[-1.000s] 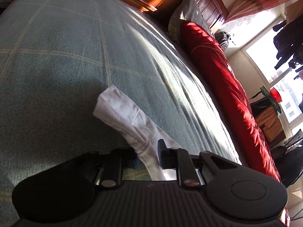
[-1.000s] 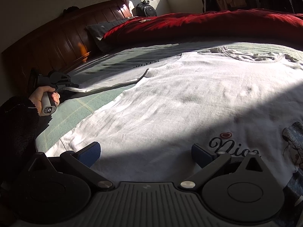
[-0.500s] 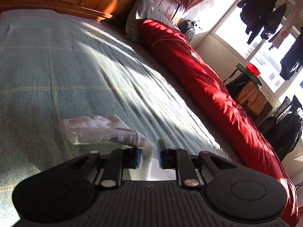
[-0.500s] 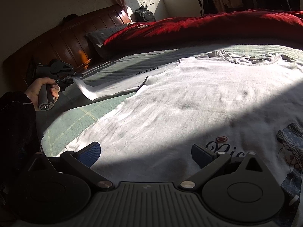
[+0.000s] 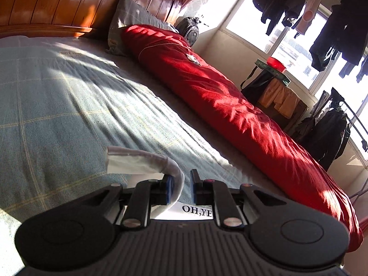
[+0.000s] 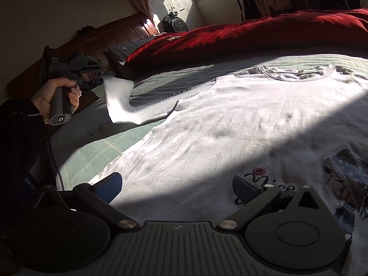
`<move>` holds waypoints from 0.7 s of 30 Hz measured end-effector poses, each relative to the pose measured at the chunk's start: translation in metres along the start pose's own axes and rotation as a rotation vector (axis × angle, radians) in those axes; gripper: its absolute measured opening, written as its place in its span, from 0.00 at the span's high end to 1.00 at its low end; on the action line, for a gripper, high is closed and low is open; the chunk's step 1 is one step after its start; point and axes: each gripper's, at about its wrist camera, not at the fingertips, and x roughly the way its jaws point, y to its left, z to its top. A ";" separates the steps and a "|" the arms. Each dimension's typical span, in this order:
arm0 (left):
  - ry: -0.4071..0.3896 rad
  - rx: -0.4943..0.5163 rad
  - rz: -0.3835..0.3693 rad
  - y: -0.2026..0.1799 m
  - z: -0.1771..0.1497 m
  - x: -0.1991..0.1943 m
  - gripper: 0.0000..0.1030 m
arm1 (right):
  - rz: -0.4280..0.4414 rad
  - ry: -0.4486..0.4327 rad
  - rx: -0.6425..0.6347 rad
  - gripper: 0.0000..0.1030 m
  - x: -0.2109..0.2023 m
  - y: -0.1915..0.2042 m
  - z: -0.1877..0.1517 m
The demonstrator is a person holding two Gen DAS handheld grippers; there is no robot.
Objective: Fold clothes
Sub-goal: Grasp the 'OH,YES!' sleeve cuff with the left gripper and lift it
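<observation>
Bed (image 6: 96, 151) first: green checked cover, wooden headboard (image 5: 69, 2) at the far end, red quilt (image 5: 230, 105) bunched along the window side. Spread flat on the cover lies the white T-shirt (image 6: 230, 126), front up, neckline toward the quilt, printed figure and lettering near your right side. Body of the shirt shows no fold yet; hem, far sleeve and both long sides lie as spread, as far as the right wrist view shows. Only the near sleeve (image 6: 119, 99) is off the bed: your left hand-held gripper (image 6: 97, 80) has its cuff end, jaws narrow and closing, with the cloth pinched between them, and the sleeve hangs from there in a slack band back down to the shoulder. In the left wrist view the sleeve curls over one pad (image 5: 169, 189) and the "OH,YE" print shows just below. Your right hand-held gripper (image 6: 177, 187) hovers low over the shirt's lower part, jaws wide, nothing between them. Progress reads as early: one sleeve lifted, likely to be laid across the chest. Left to do, by my judgement: set that sleeve down, fold the other sleeve, then fold the body.
</observation>
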 end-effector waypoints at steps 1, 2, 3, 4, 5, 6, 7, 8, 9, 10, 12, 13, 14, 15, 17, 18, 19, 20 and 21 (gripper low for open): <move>0.002 0.012 -0.006 -0.007 -0.002 -0.001 0.89 | 0.000 -0.004 0.003 0.00 -0.002 -0.001 0.000; 0.004 0.018 -0.009 -0.011 -0.003 -0.001 0.89 | -0.001 -0.008 0.007 0.00 -0.005 -0.003 0.000; 0.005 0.025 -0.016 -0.017 -0.005 -0.002 0.91 | -0.002 -0.013 0.011 0.00 -0.007 -0.004 0.000; 0.007 0.034 -0.023 -0.022 -0.006 -0.003 0.92 | -0.002 -0.018 0.016 0.00 -0.010 -0.006 0.000; 0.009 0.042 -0.030 -0.028 -0.007 -0.003 0.93 | -0.002 -0.023 0.021 0.00 -0.013 -0.008 0.000; 0.010 0.050 -0.037 -0.033 -0.008 -0.004 0.93 | -0.002 -0.029 0.025 0.00 -0.017 -0.009 0.000; 0.012 0.058 -0.044 -0.039 -0.009 -0.004 0.94 | -0.002 -0.034 0.030 0.00 -0.020 -0.011 0.000; 0.014 0.066 -0.054 -0.044 -0.011 -0.005 0.95 | -0.003 -0.040 0.034 0.00 -0.023 -0.013 0.000; 0.015 0.072 -0.059 -0.052 -0.015 -0.005 0.95 | -0.004 -0.045 0.037 0.00 -0.026 -0.014 0.000; 0.016 0.075 -0.065 -0.057 -0.018 -0.006 0.95 | -0.005 -0.051 0.039 0.00 -0.029 -0.015 0.000; 0.017 0.081 -0.078 -0.067 -0.023 -0.008 0.95 | -0.006 -0.062 0.042 0.00 -0.036 -0.018 0.001; 0.018 0.087 -0.085 -0.073 -0.026 -0.009 0.95 | -0.006 -0.069 0.044 0.00 -0.039 -0.019 0.000; 0.020 0.093 -0.093 -0.079 -0.028 -0.009 0.95 | -0.007 -0.074 0.047 0.00 -0.042 -0.021 0.000; 0.020 0.098 -0.098 -0.083 -0.030 -0.010 0.95 | -0.008 -0.079 0.052 0.00 -0.046 -0.023 0.000; 0.024 0.109 -0.115 -0.095 -0.035 -0.011 0.95 | -0.009 -0.090 0.060 0.00 -0.053 -0.027 -0.001; 0.025 0.112 -0.120 -0.099 -0.037 -0.012 0.95 | -0.011 -0.095 0.064 0.00 -0.056 -0.029 -0.001; 0.027 0.117 -0.126 -0.105 -0.039 -0.012 0.95 | -0.011 -0.099 0.067 0.00 -0.058 -0.030 -0.001; 0.029 0.123 -0.132 -0.111 -0.041 -0.011 0.95 | -0.012 -0.103 0.070 0.00 -0.061 -0.032 -0.002; 0.030 0.128 -0.137 -0.117 -0.043 -0.011 0.95 | -0.013 -0.107 0.073 0.00 -0.063 -0.033 -0.002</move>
